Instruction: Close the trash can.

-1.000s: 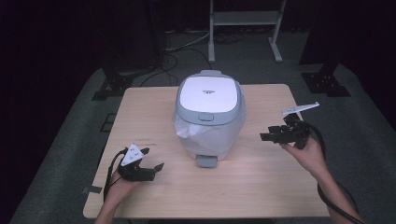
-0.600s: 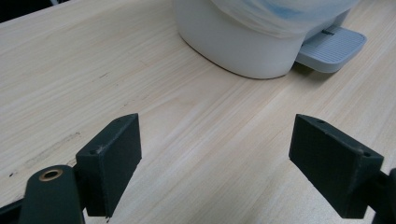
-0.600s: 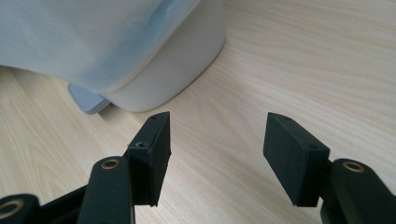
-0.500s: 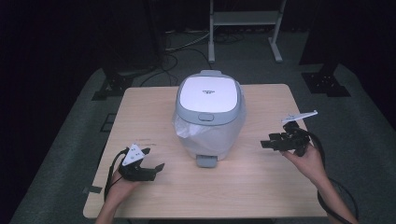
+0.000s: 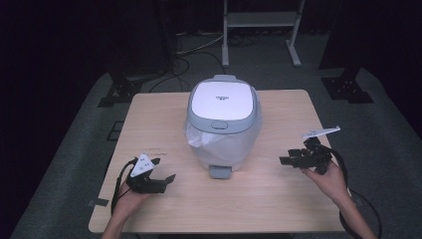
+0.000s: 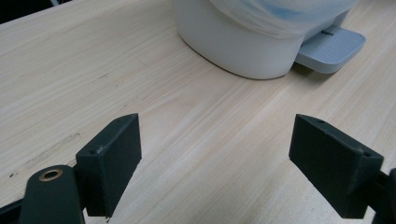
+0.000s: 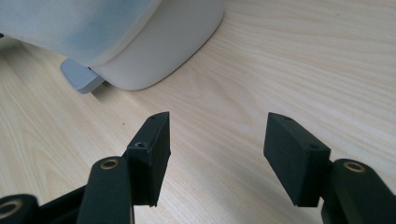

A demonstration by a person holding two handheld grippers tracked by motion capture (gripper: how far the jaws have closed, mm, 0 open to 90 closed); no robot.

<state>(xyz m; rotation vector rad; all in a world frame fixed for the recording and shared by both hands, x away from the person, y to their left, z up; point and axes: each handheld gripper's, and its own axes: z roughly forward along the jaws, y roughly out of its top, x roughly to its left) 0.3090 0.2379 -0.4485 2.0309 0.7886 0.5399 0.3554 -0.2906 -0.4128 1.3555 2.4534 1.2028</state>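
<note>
1. Two grippers are held low over the tabletop (image 5: pixel 164 114), both towards its near edge.
2. Near the near left corner, the left gripper (image 5: pixel 164 169) is seen with its jaws spread wide; nothing is held between them, and bare wood is seen between them in the left gripper view (image 6: pixel 215 154).
3. Towards the right edge, the right gripper (image 5: pixel 288 158) is pointed at the bin, its jaws also well apart and empty (image 7: pixel 217 149).
4. Between the two grippers and farther in, the white pedal bin (image 5: pixel 224 119) is placed at the middle of the tabletop, upright, with its lid closed.
5. A plastic liner (image 5: pixel 199 139) is seen hanging out under the lid, and the grey pedal (image 5: pixel 220 172) is turned to the near edge.
</note>
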